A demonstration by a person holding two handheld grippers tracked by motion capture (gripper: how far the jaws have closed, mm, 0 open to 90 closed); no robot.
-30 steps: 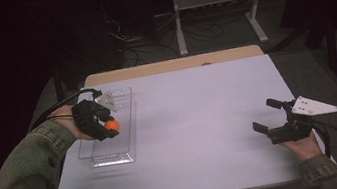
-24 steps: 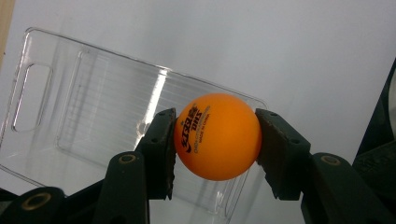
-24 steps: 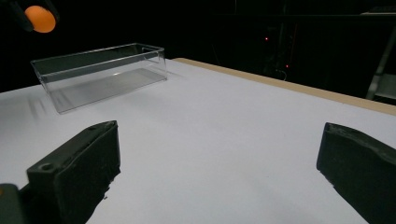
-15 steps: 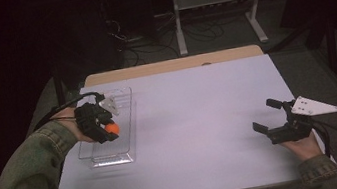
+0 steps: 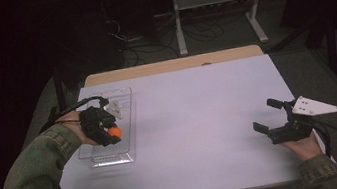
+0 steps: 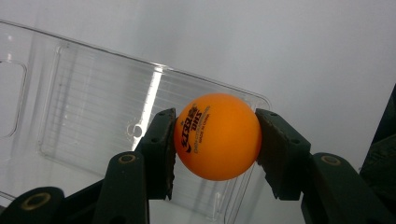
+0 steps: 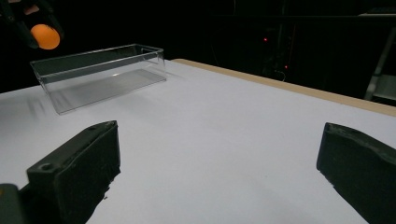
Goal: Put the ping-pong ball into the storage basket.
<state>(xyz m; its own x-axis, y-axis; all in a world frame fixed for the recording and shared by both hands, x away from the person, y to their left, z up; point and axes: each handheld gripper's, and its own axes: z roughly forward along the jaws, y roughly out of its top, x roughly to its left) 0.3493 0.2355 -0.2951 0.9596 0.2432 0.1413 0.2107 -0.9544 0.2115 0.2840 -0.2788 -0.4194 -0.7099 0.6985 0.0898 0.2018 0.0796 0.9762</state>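
An orange table-tennis ball (image 6: 217, 136) was clamped between the jaws of the left gripper (image 5: 106, 129) above the clear plastic tray (image 5: 123, 109). The right gripper (image 5: 273, 116), well apart from the tray, was held wide open and empty.

I see a matt orange table-tennis ball (image 6: 217, 136), a glossy clear plastic tray (image 6: 93, 116) and a smooth matt white tabletop (image 5: 200, 120).

You have one orange table tennis ball (image 6: 217, 136), one clear plastic tray (image 5: 122, 105), one white table (image 5: 200, 120), two handheld grippers, left gripper (image 5: 110, 126), right gripper (image 5: 267, 116), one metal stand (image 5: 216, 4) behind the table.
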